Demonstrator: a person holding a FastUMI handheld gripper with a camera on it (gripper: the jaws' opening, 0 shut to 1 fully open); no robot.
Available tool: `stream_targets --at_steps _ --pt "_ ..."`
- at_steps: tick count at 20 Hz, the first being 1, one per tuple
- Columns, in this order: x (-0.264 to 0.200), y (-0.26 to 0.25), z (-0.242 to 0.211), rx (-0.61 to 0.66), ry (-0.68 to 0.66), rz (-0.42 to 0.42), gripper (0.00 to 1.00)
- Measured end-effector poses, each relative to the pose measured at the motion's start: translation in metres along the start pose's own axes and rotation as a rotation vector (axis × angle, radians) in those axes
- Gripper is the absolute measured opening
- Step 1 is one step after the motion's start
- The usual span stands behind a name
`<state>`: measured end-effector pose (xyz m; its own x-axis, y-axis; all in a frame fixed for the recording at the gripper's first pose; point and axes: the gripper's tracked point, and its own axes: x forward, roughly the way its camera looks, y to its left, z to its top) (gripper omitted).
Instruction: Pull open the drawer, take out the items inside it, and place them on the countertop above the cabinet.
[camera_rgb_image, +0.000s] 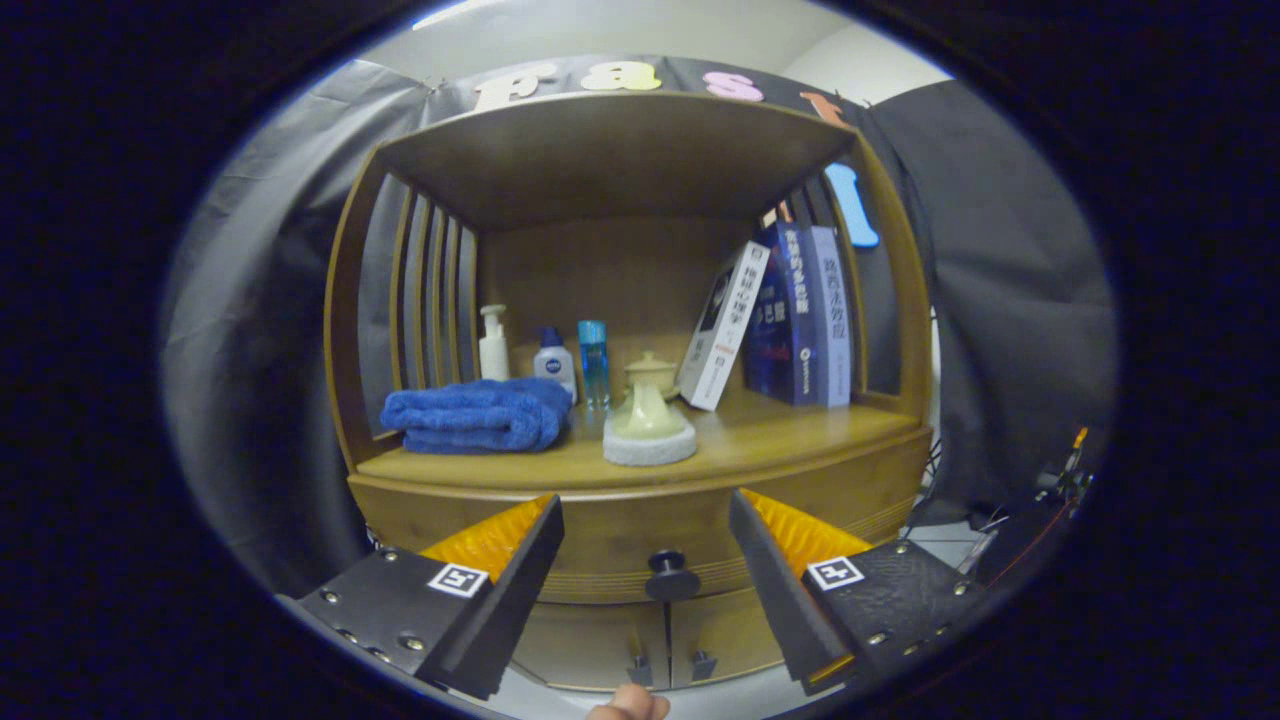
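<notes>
A wooden cabinet stands in front of me. Its drawer (640, 545) sits closed under the countertop (780, 440), with a round dark knob (672, 574) at the middle of its front. My gripper (645, 512) is open, its fingers spread to either side of the knob, which lies between and just beyond them. Nothing is held. The inside of the drawer is hidden.
On the countertop lie a folded blue towel (475, 416), a white pump bottle (493, 344), two small bottles, a pale lidded pot (650, 412) on a round pad, and leaning books (790, 315). Two small doors (655, 640) sit under the drawer. A fingertip (628, 704) shows below.
</notes>
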<state>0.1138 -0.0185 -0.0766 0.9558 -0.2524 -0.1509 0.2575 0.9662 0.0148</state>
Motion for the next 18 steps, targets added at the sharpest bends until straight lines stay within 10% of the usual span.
stream_targets --at_steps 18 --pt "-0.128 -0.111 0.164 -0.055 -0.186 -0.225 1.00"
